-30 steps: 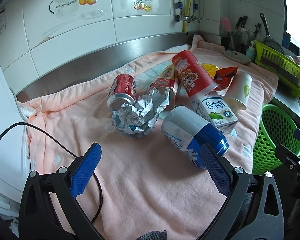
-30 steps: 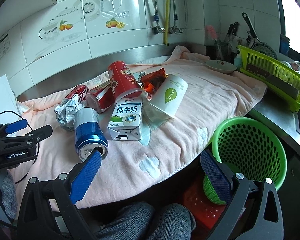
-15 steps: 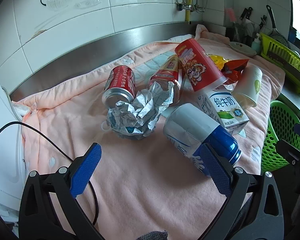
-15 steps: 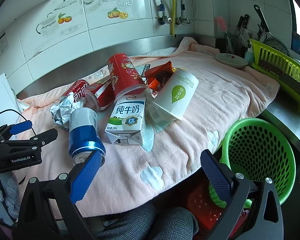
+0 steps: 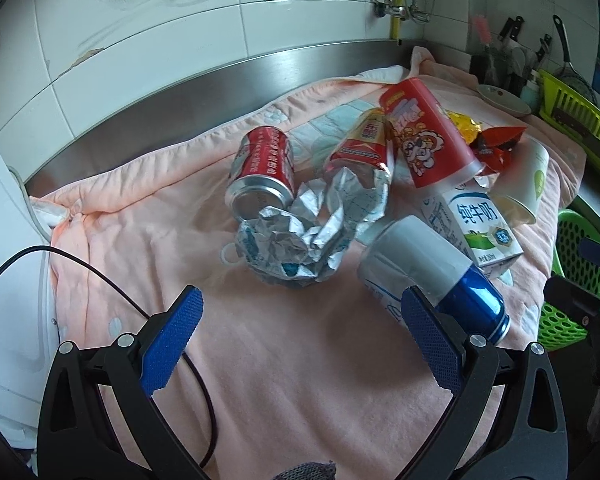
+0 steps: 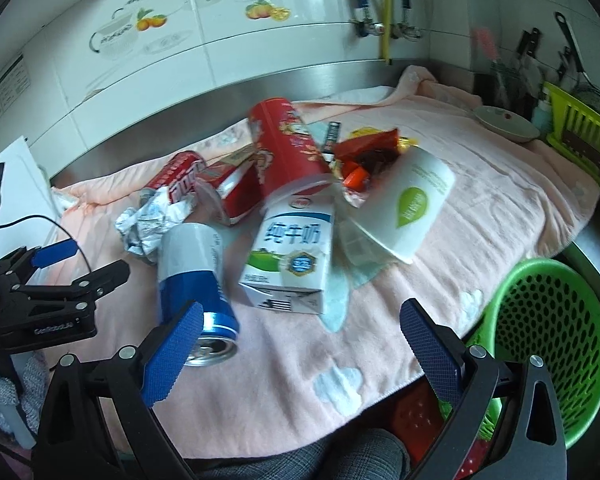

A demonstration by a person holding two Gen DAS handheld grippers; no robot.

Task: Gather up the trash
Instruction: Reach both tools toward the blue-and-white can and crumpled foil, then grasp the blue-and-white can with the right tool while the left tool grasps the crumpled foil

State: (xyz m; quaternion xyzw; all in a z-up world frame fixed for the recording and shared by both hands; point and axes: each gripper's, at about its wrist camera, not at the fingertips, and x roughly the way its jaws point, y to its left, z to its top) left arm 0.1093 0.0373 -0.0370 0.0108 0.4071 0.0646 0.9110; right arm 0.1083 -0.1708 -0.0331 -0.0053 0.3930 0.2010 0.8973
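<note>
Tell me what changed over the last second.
Both grippers, left and right, moved in toward the trash pile, the right nearing the blue can. Both remain open and empty. The cans, foil, milk carton and green basket haven't moved.

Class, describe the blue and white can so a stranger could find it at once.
Start at the pink towel covering the counter. Near its front edge, beside the milk carton, lies the blue and white can on its side. The other cans are red.
</note>
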